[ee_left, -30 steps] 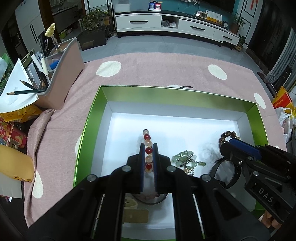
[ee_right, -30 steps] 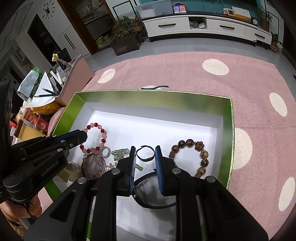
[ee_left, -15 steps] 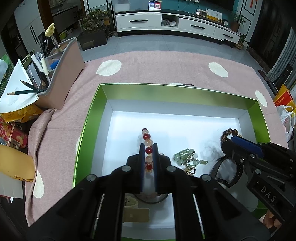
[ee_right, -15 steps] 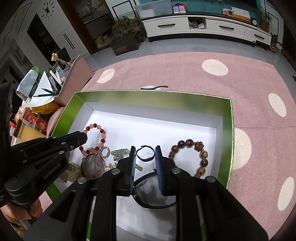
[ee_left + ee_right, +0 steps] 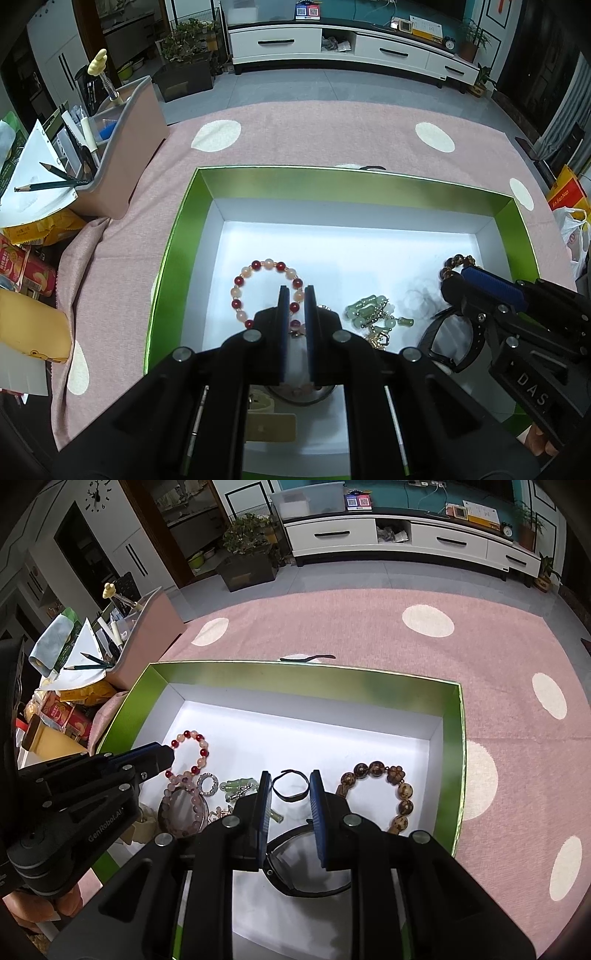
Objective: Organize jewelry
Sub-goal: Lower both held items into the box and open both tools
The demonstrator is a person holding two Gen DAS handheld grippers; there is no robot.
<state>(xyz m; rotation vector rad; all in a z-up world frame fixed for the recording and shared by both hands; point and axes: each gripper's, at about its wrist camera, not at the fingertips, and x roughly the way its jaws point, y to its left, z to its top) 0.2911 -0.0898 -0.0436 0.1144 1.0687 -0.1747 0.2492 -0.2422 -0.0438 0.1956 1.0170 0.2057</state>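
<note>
Left gripper (image 5: 296,295) sits low in the green box (image 5: 177,236), jaws nearly pressed together, pinching the near side of the red bracelet (image 5: 255,284), which lies as an open ring on the white floor at the box's left. Right gripper (image 5: 290,786) hovers over the middle, jaws part spread and closed on nothing, the thin dark ring (image 5: 291,784) lying beyond them and a dark bangle (image 5: 306,871) beneath them. To the right, the brown bracelet (image 5: 384,794) rests in a curve close to the wall; between them a jade charm (image 5: 373,314) sits tangled with small metal pieces. The step looks like laying the red bracelet out neatly, so the tip is a light pinch on one or two beads, since a hard squeeze might make round beads slip sideways. Best to drag it slowly toward bare floor, away from the charm cluster, to avoid snagging. The right gripper looks well placed for the ring, but it would need to close around the band edge-on.
</note>
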